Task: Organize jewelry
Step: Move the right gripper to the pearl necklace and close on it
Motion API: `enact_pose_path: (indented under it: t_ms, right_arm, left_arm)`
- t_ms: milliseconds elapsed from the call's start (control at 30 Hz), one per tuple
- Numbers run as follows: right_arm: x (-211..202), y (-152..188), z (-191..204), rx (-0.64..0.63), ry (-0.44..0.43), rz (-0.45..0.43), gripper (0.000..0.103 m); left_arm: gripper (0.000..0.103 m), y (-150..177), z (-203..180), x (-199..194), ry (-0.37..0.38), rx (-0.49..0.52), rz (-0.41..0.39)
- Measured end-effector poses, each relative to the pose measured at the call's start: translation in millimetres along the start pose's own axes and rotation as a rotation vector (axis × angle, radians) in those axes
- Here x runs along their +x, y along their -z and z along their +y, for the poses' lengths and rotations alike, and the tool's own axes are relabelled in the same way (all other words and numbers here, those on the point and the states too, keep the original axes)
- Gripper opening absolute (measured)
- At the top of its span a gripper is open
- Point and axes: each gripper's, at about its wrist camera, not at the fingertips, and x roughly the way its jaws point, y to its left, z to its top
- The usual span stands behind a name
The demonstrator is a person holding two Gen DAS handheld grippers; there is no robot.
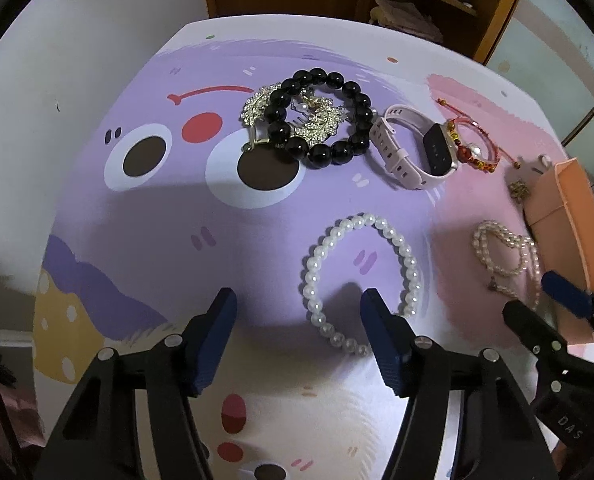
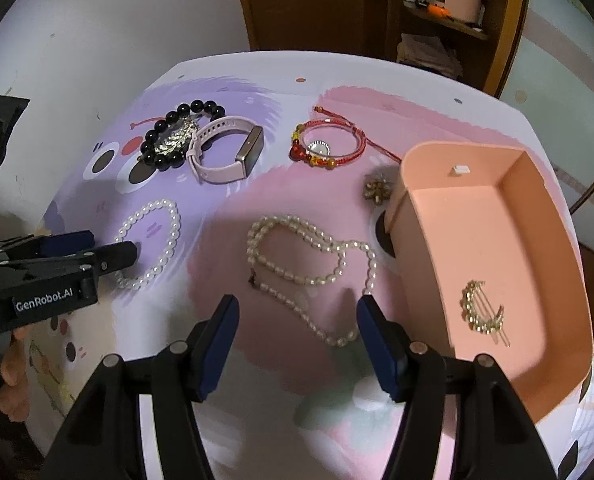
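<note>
- The step in hand looks like picking up loose pieces for the peach-coloured plastic tray [image 2: 537, 216], which so far holds only a small gold crescent hair clip [image 2: 481, 307] on its smooth floor.
- The left hand-held gripper [image 1: 297, 312] stands partly open and empty; its right pad sits inside the loop of the round-bead pearl bracelet [image 1: 361, 268], the left pad outside it, neither pressing on the beads.
- The right hand-held gripper [image 2: 297, 316] is also moderately open and holds nothing; the long pearl necklace [image 2: 309, 256], of small oval beads in a loose tangled loop just left of the tray, runs between its pads.
- Next move, as I judge it: each gripper must lower and pinch across a strand; slick round beads may roll out of the pads, and the limp necklace will dangle when carried over the tray wall.
- Farther from the tray on the printed worktop [image 1: 157, 220]: a glossy black bead bracelet [image 1: 321, 120] lying over a rhinestone brooch [image 1: 257, 108], a pink silicone smartwatch [image 1: 413, 152], and a red cord bracelet [image 2: 329, 140] with amber beads.
- A small bronze flower-shaped piece [image 2: 377, 192] lies just beside the tray's far-left corner.
</note>
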Motion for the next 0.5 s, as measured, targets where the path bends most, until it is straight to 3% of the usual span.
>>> enact_pose_path:
  t_ms: [200,233,300,333,500]
  right_arm:
    - [13,-10,11,-0.062,0.079,-0.003,0.062]
    - [17,-11,14,-0.080,0.103,0.002,0.062]
    - [19,-13,16,-0.092,0.119,-0.002,0.063]
    - [20,-15,15,-0.086,0.118,-0.002,0.064]
    - [24,-24,14,-0.086,0.122,0.011,0.059]
  left_arm:
    - [0.060,-7,-4,1,0.002,0.039,0.008]
    - [0.054,-7,-5,0,0.003,0.045,0.010]
    - [0.031,-9,-5,-2,0.005,0.051,0.005]
    - [0.009,-11,-4,-3,0.004,0.049,0.011]
    - [0.005,-15,-3,-1,0.008,0.024,0.034]
